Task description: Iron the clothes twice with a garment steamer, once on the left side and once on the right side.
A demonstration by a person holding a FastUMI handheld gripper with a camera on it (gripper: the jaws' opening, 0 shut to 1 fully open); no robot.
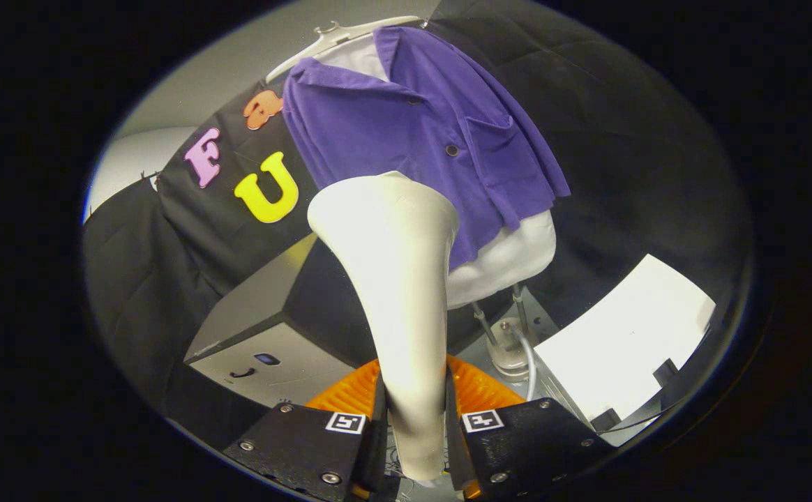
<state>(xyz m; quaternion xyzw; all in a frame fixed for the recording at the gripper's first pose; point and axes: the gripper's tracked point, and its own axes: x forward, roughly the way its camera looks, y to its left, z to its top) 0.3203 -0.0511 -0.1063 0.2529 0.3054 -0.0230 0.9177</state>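
Observation:
A cream-white garment steamer (397,279) rises from between my fingers, and my gripper (414,425) is shut on its narrow handle. Its wide head sits just in front of the lower hem of a purple shirt (406,125). The shirt hangs on a white hanger (336,35) over a white padded form (510,258) and has dark buttons and a chest pocket. The steamer head covers the shirt's lower left part; whether it touches the cloth I cannot tell.
Below the form, metal rods and a round base (507,341) with a white hose stand on the floor. A grey box (266,341) sits at the left and a white board (622,341) at the right. An orange ribbed part (483,390) lies behind the fingers.

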